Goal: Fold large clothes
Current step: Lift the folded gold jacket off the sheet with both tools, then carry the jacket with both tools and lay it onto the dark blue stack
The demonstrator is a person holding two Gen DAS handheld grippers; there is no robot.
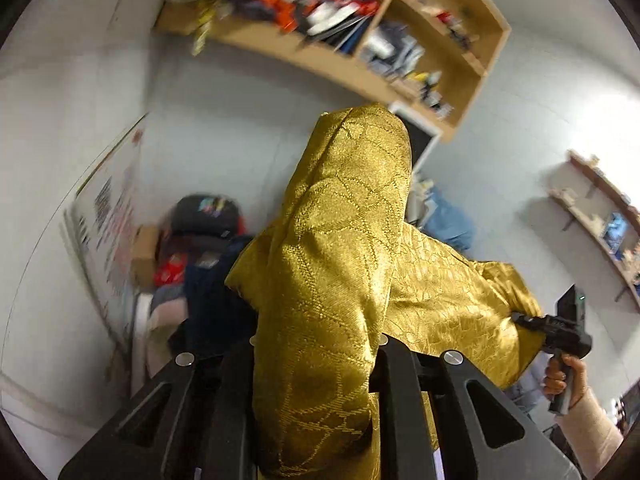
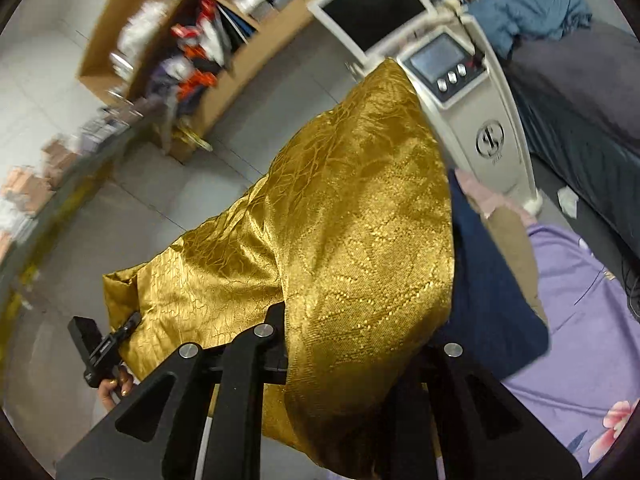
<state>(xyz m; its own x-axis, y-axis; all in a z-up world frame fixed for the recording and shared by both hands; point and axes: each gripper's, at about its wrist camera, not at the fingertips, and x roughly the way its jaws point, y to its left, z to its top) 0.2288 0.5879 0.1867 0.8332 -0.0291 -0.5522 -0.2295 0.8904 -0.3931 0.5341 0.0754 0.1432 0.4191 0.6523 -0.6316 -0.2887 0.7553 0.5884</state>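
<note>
The left tongs (image 1: 316, 364) were clenched on a gold patterned cloth (image 1: 344, 240), which bulged up between their two black fingers (image 1: 236, 408) and hid most of the view ahead. From there the cloth ran across to the right, held up in the air between both tools. Behind it, in the left wrist view, a wooden shelf (image 1: 460, 92) crammed with odds and ends hung on a pale wall. Lower down lay a dark blue garment (image 1: 208, 304).

The right tongs (image 2: 340, 364) gripped the other end of the same cloth, its folds draped over their fingers (image 2: 240, 400). Past it stood a white machine with a small screen (image 2: 472, 120). To the right lay a lilac flowered garment (image 2: 580, 320).
</note>
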